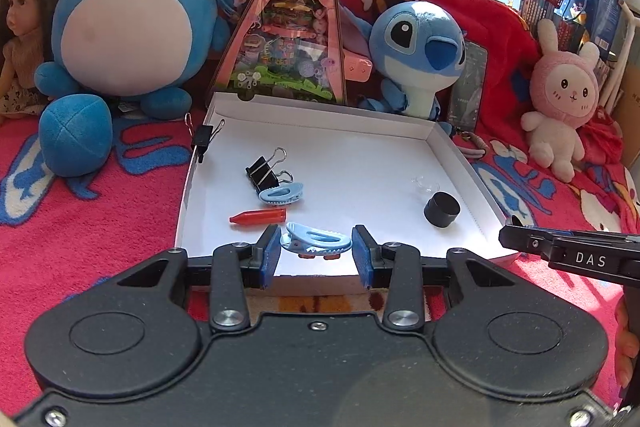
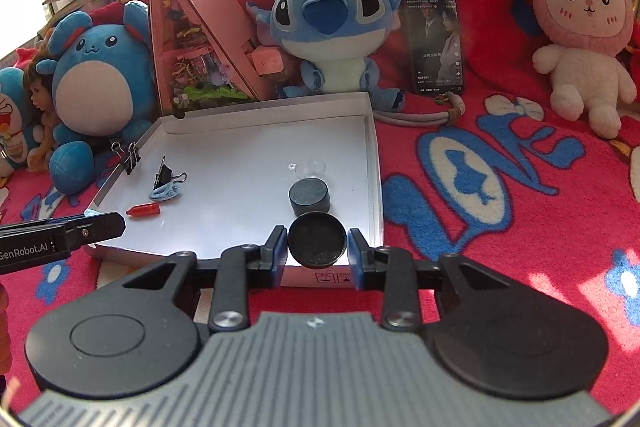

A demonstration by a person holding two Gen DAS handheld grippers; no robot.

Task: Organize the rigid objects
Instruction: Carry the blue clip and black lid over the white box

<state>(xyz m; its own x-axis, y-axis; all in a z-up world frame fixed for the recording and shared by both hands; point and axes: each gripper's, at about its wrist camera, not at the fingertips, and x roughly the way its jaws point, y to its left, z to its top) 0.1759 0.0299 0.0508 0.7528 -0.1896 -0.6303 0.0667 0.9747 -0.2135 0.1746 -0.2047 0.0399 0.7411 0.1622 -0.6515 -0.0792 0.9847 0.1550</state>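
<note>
The black cap (image 2: 317,240) sat between the right gripper (image 2: 317,247) pads, pinched or near it, w/ its round face toward the camera, over the near right corner of the white box lid (image 2: 374,163). A second black cap (image 2: 310,195) lay in the lid just beyond it, straight ahead, so the right side was nearer that pair. The left gripper (image 1: 316,255) was spread, w/ a blue hair clip (image 1: 316,241) lying crosswise between its pads, not gripped. Red crayon (image 1: 258,218), another blue clip (image 1: 281,194) and a binder clip (image 1: 266,173) lay further in.
</note>
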